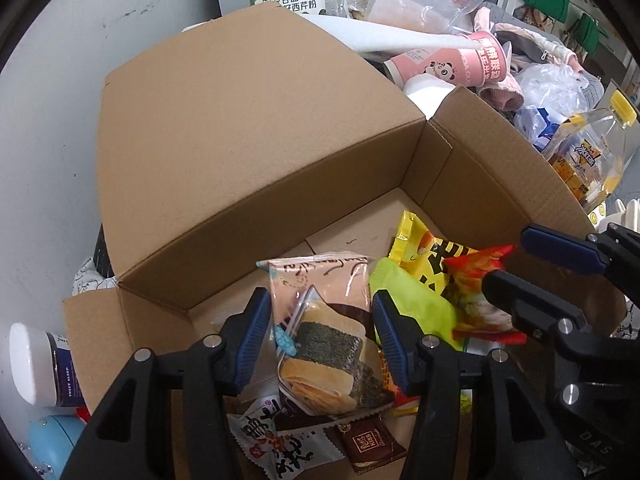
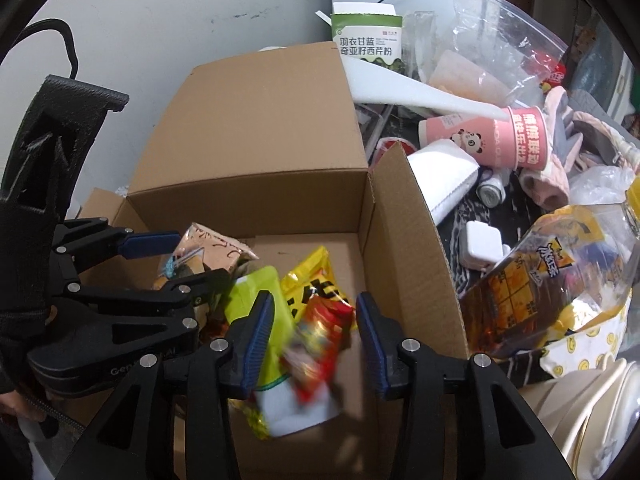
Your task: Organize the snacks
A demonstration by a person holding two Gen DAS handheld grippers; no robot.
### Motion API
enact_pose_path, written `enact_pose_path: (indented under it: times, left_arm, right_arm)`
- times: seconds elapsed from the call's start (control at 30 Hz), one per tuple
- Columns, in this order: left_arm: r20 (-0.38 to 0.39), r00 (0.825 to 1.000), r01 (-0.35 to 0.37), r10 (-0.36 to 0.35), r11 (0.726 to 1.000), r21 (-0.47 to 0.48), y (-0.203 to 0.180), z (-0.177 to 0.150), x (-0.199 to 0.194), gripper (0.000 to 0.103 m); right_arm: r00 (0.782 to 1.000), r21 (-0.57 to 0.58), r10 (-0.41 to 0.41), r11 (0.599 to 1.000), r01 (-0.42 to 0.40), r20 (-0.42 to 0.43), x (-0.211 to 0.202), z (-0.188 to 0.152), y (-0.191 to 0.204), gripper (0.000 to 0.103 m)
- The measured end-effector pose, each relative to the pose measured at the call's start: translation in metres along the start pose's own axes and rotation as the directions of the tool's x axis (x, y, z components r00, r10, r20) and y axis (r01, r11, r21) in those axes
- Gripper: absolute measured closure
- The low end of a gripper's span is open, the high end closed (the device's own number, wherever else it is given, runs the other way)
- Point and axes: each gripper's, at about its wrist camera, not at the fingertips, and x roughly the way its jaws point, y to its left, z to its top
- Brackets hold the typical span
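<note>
Beside the box (image 2: 260,152), cups (image 2: 500,140) and bags (image 2: 540,272) crowd.

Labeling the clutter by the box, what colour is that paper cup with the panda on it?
Pink, with a darker pink band; the panda cup shows best in the right wrist view.

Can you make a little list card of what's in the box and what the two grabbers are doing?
box: cardboard box, flaps open
inside: pink snack pack, yellow bag, green bag, red packet (blurred)
left hand-held gripper: open, fingers either side of the pink snack pack
right hand-held gripper: open, over the red packet
beside the box: pink panda cup
</note>
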Motion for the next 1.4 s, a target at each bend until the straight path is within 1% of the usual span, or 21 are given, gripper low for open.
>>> enact_pose_path:
  times: [0.03, 0.07, 0.17, 0.23, 0.4, 0.53, 0.63, 0.73, 0.9, 1.03, 1.13, 1.2, 1.23, 1.3, 1.37, 1.4]
  left_arm:
    - [0.005, 1.0, 0.001, -0.001, 1.0, -0.002, 0.001, 0.0, -0.001, 0.049]
    - [0.008, 1.0, 0.001, -0.001, 1.0, -0.004, 0.001, 0.0, -0.001, 0.044]
    - [0.034, 0.999, 0.004, -0.004, 1.0, -0.016, 0.002, 0.001, -0.007, 0.039]
    - [0.057, 0.998, -0.006, 0.007, 1.0, -0.022, 0.002, 0.002, -0.013, 0.039]
    - [0.09, 0.996, 0.004, -0.002, 1.0, -0.026, 0.002, 0.007, -0.031, 0.039]
    - [0.133, 0.991, -0.003, 0.007, 1.0, -0.026, 0.0, 0.01, -0.053, 0.038]
    - [0.154, 0.988, 0.003, 0.0, 1.0, -0.021, -0.001, 0.013, -0.068, 0.038]
    - [0.195, 0.981, 0.004, -0.001, 1.0, -0.017, -0.004, 0.014, -0.09, 0.038]
    - [0.286, 0.958, -0.002, 0.002, 1.0, 0.001, -0.009, 0.012, -0.132, 0.038]
    - [0.356, 0.934, 0.0, -0.005, 1.0, 0.014, -0.013, 0.007, -0.168, 0.038]
    - [0.405, 0.914, -0.001, -0.011, 1.0, 0.028, -0.017, 0.0, -0.194, 0.038]
    - [0.429, 0.903, 0.001, -0.015, 0.999, 0.034, -0.019, -0.006, -0.21, 0.038]
    - [0.445, 0.895, 0.0, -0.017, 0.999, 0.038, -0.02, -0.011, -0.219, 0.038]
    - [0.472, 0.882, -0.004, -0.016, 0.999, 0.042, -0.022, -0.02, -0.233, 0.038]
    - [0.499, 0.866, -0.001, -0.021, 0.999, 0.044, -0.024, -0.031, -0.246, 0.038]
    - [0.511, 0.859, -0.002, -0.022, 0.999, 0.046, -0.025, -0.038, -0.252, 0.038]
  right_arm:
    - [1.0, -0.001, -0.003, 1.0, 0.003, 0.001, -0.001, 0.0, 0.0, 0.061]
    - [1.0, -0.002, -0.005, 1.0, 0.005, 0.004, -0.003, 0.0, 0.0, 0.061]
    - [1.0, -0.003, -0.013, 1.0, 0.013, 0.015, -0.008, 0.002, 0.0, 0.061]
    - [1.0, -0.001, -0.02, 1.0, 0.02, 0.023, -0.013, 0.004, -0.001, 0.061]
    - [0.998, 0.005, -0.029, 1.0, 0.029, 0.05, -0.028, 0.007, -0.001, 0.061]
    - [0.996, 0.011, -0.035, 0.999, 0.034, 0.082, -0.048, 0.011, 0.0, 0.061]
    - [0.993, 0.015, -0.043, 0.999, 0.041, 0.11, -0.064, 0.014, 0.0, 0.061]
    - [0.989, 0.015, -0.049, 0.999, 0.047, 0.14, -0.082, 0.015, 0.001, 0.061]
    - [0.976, 0.011, -0.058, 0.998, 0.057, 0.209, -0.122, 0.016, 0.005, 0.061]
    - [0.961, -0.002, -0.065, 0.998, 0.068, 0.27, -0.156, 0.014, 0.012, 0.06]
    - [0.944, -0.01, -0.077, 0.996, 0.085, 0.322, -0.18, 0.01, 0.017, 0.051]
    - [0.928, -0.013, -0.094, 0.994, 0.105, 0.359, -0.198, 0.005, 0.021, 0.05]
    - [0.924, -0.014, -0.099, 0.994, 0.112, 0.369, -0.204, 0.003, 0.022, 0.049]
    - [0.915, -0.009, -0.105, 0.993, 0.117, 0.389, -0.218, -0.003, 0.024, 0.045]
    - [0.906, -0.009, -0.11, 0.992, 0.124, 0.408, -0.23, -0.011, 0.027, 0.036]
    - [0.9, -0.009, -0.117, 0.991, 0.133, 0.419, -0.235, -0.016, 0.029, 0.035]
